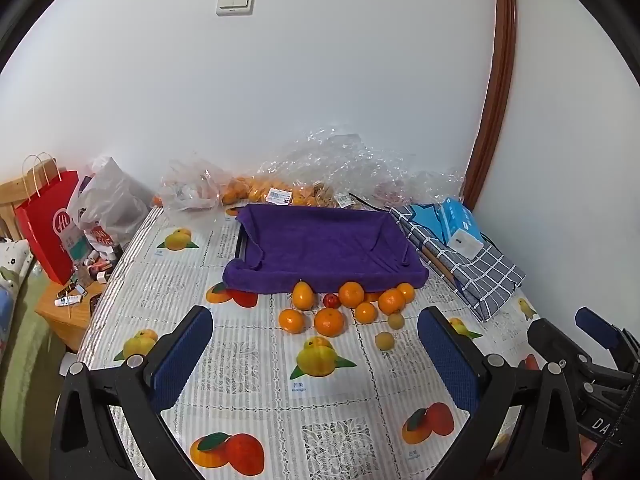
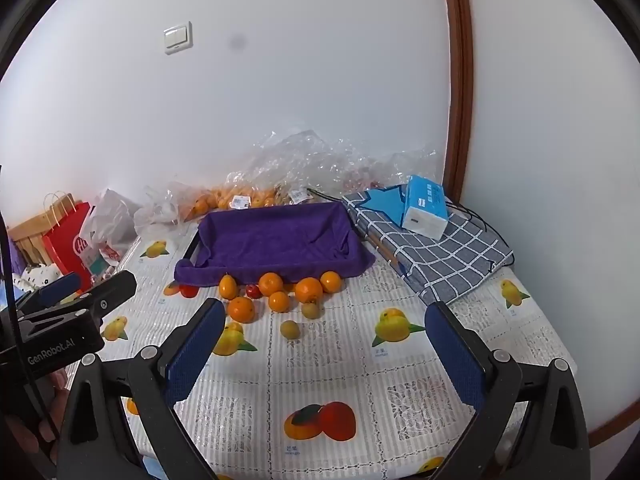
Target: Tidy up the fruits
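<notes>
**Loose round fruit, an empty tray, and two open claws**

At the left of the left wrist view, our left gripper hangs above the printed tablecloth with its jaws spread wide and nothing between them. In the right wrist view our right gripper is likewise wide and empty. Neither touches any fruit yet.

The fruits sit in a loose cluster at mid-frame, just in front of the purple towel-lined tray, which looks empty. Reading left to right in the left wrist view: a pointed orange fruit, a small red fruit, round oranges touching one another, and two small yellowish fruits lying a little apart, nearer the lower right.

We judge rolling to be the main risk. The oranges are packed against each other, so closing on one may nudge its neighbours. The yellowish pair are small and free-standing, so a pad that lands off-centre could send one toward the table edge.

The towel's front lip droops over the tray rim and touches the rearmost fruits; a jaw reaching there could snag the cloth and drag it.

At the right edge, the two grippers sit close side by side, so reaching for the same fruit could make them collide.
</notes>
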Available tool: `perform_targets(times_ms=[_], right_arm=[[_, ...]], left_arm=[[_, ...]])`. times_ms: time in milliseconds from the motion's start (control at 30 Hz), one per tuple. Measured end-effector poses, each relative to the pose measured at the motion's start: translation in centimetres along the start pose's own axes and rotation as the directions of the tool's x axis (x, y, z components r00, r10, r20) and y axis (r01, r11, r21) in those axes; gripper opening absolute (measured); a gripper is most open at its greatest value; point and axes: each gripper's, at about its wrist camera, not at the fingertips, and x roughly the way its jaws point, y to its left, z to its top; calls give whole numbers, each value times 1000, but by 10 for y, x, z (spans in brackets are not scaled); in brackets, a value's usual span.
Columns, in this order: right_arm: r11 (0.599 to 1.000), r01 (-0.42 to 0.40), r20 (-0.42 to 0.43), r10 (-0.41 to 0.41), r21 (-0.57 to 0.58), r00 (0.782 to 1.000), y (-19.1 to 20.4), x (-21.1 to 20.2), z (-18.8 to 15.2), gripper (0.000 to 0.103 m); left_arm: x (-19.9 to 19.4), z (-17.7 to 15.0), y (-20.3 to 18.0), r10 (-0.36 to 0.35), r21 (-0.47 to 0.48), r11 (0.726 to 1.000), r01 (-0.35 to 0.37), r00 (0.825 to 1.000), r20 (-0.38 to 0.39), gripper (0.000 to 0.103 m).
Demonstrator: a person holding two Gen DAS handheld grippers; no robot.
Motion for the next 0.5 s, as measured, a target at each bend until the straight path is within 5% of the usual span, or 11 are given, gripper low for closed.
perform_targets(times_ms=[500], right_arm=[[1000, -4, -1, 4, 9, 1000, 0, 0, -1, 99]], left_arm=[[0, -2, -1, 0, -1, 1000, 0, 1000, 2, 103]])
